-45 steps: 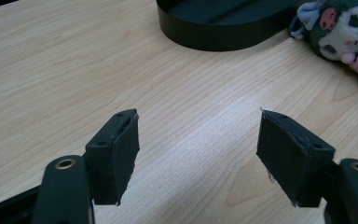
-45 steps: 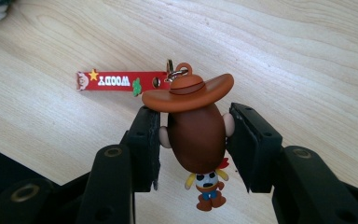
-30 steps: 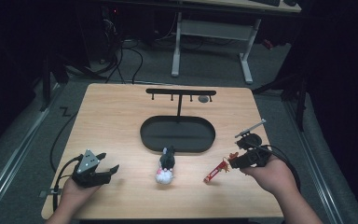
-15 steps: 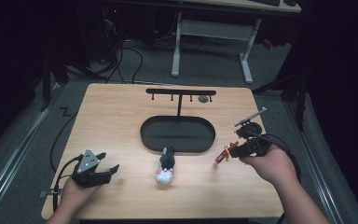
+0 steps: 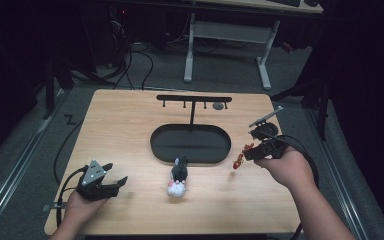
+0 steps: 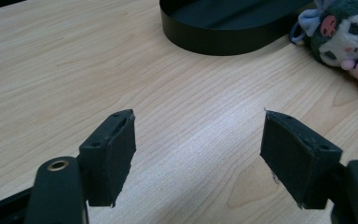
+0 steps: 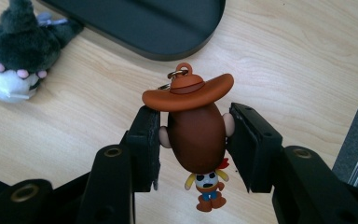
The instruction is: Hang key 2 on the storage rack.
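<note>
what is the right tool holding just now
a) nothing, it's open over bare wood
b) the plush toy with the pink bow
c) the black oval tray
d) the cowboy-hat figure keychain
d: in the right gripper view the right tool has its two jaws pressed on either side of the cowboy-hat figure keychain, held clear above the table, while the plush toy lies apart on the wood beside the black oval tray.

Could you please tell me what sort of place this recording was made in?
Probably a lab or workshop. A wooden table stands on grey carpet with cables trailing over the floor, and a white-legged desk stands behind it in a dark room.
</note>
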The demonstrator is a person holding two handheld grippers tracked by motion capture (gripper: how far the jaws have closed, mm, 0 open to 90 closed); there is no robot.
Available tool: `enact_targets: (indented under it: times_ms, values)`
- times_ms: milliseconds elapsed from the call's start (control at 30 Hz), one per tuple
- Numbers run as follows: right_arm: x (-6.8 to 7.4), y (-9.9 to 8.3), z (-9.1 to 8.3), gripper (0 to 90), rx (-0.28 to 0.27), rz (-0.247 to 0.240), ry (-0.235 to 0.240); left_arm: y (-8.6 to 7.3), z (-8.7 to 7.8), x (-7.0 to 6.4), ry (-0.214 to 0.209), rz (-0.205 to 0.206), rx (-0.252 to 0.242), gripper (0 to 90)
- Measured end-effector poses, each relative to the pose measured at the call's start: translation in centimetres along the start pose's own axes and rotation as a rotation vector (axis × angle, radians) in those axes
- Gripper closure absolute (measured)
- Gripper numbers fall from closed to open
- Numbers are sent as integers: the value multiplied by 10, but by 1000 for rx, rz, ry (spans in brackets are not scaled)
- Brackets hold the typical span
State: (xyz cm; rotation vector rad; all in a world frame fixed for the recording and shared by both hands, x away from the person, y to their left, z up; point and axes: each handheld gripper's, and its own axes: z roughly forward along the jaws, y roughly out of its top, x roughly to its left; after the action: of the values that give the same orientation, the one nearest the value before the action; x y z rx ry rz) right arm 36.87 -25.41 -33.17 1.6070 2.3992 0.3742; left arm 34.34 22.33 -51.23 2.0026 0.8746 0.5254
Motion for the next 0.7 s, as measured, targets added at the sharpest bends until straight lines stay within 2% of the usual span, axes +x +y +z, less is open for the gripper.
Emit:
enact_targets:
  times_ms: [200, 700]
  values:
    - [-1, 11, -1, 553, -10, -5, -7, 0, -1, 1, 5, -11, -6, 237]
    - [-1, 43, -1, 553, -22, -1, -20, -1, -1, 2, 4, -2, 0, 233]
